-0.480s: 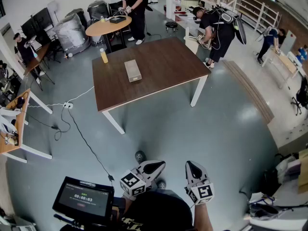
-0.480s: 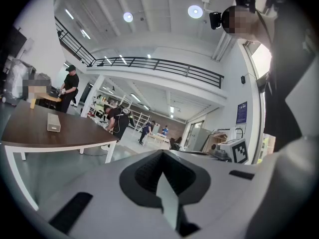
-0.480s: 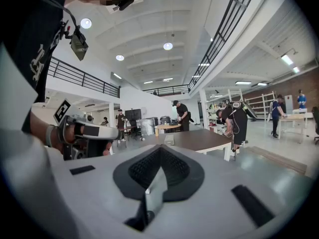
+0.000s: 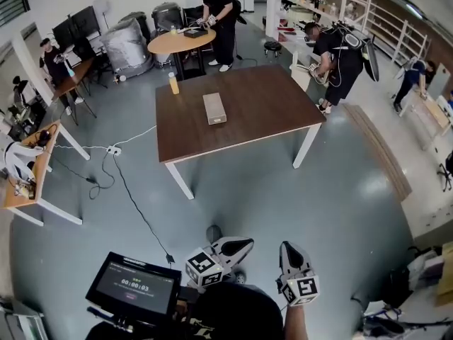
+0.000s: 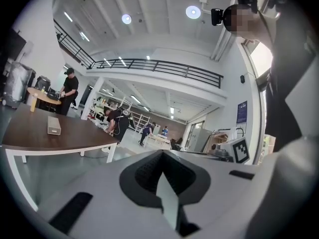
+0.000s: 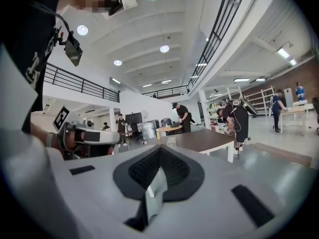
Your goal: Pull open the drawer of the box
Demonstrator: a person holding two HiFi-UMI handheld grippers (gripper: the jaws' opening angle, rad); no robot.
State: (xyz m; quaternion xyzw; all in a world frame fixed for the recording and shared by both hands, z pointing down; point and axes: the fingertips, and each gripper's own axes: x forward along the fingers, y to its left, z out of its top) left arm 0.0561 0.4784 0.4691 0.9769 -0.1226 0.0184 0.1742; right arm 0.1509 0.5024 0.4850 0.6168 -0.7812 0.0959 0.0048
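Person in black, with two pale grey handheld grippers
The person wears a black top [image 4: 233,309] with pale lettering; the left gripper [image 4: 244,244] and right gripper [image 4: 286,248] have smooth light-grey shells, black ribbed pads inside the jaws and black slots on the shell, and each carries a white marker cube [image 4: 204,269] printed with black squares

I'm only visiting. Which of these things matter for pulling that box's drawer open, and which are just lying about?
For the job:
- box, on the brown table
- left gripper and right gripper, both shut, empty and well short of the table

Just lying about:
- yellow bottle near the table's far corner
- round table
- timer screen
- floor cable
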